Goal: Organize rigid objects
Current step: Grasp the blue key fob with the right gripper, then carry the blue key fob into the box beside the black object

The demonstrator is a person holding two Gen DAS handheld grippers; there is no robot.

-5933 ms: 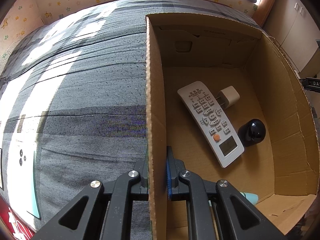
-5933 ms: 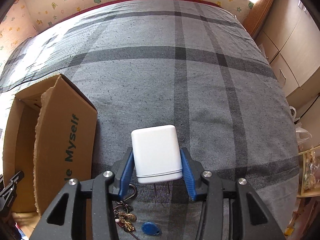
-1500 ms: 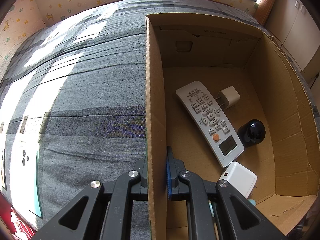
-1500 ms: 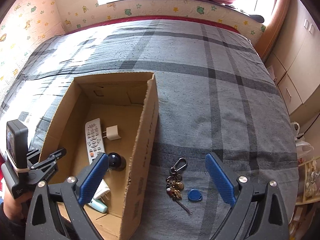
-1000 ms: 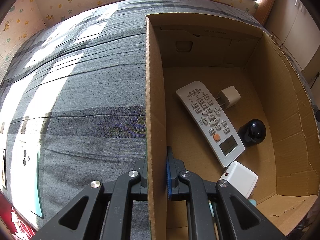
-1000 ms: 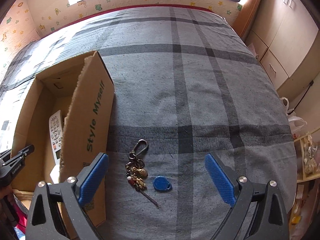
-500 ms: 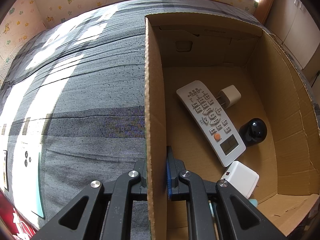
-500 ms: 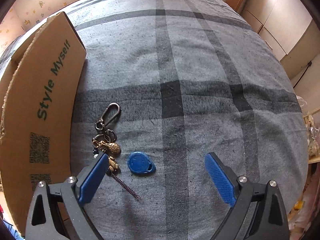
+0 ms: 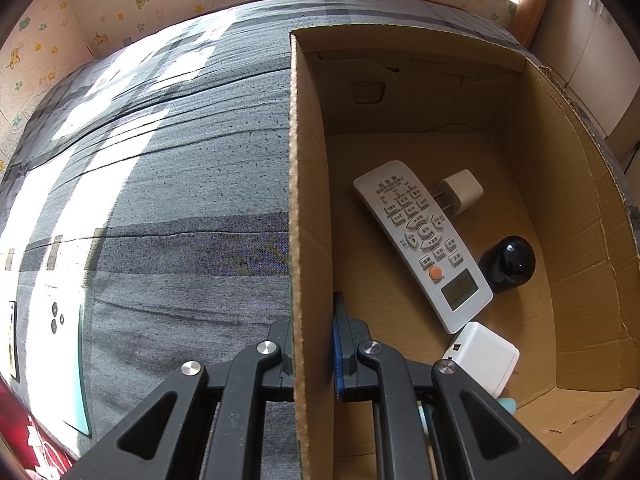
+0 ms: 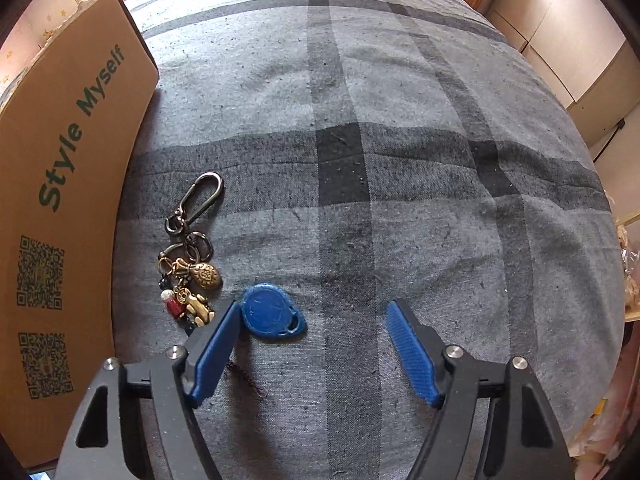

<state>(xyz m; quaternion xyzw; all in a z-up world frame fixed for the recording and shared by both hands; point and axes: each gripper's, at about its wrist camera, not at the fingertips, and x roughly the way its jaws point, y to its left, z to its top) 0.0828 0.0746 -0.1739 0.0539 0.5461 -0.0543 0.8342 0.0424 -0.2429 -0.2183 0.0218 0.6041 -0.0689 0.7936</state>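
One teal item (image 9: 507,404) mostly hidden behind left tongs (image 9: 313,354).

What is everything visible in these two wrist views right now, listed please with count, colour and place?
Cardboard box: one, brown, on the bed; green "Style Myself" lettering outside.
Remote control: one, white, on the box floor.
Small charger: one, cream, beside the remote's top end.
Large charger: one, white, at the remote's lower end.
Round object: one, glossy black, right of the remote.
Key ring with charms: one, brass and dark metal, on the bedspread beside the box.
Key fob: one, blue, right of the charms.
Bedspread: one, grey plaid.
Left gripper: shut on the box wall.
Right gripper: open, closing around the key fob; blue fingers.
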